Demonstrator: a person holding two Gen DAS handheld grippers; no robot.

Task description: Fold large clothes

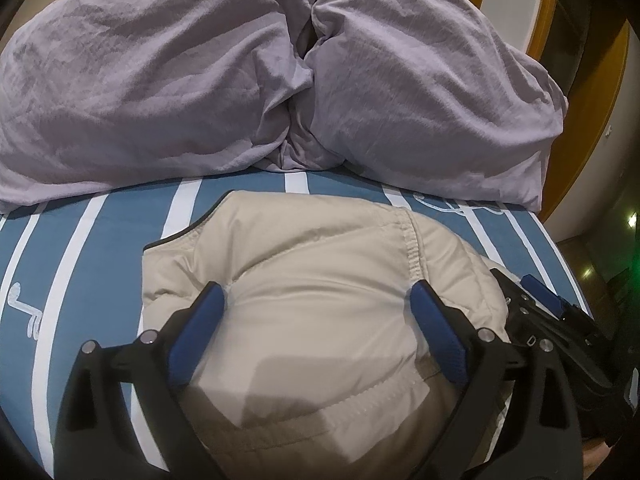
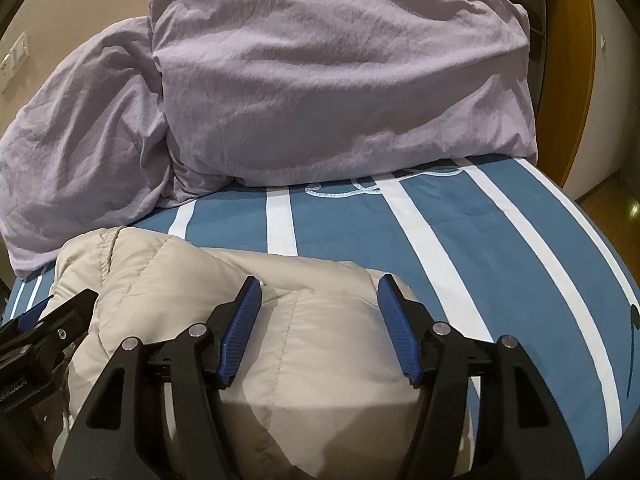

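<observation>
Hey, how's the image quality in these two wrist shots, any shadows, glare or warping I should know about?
Left wrist view: strong fisheye bending of the striped bedsheet, dark vignette corners, a soft shadow on the beige jacket below the open left gripper, and a green glow at the right edge. Right wrist view: same warping, a shadow under the open right gripper, lilac duvet evenly lit, no harsh glare.
</observation>
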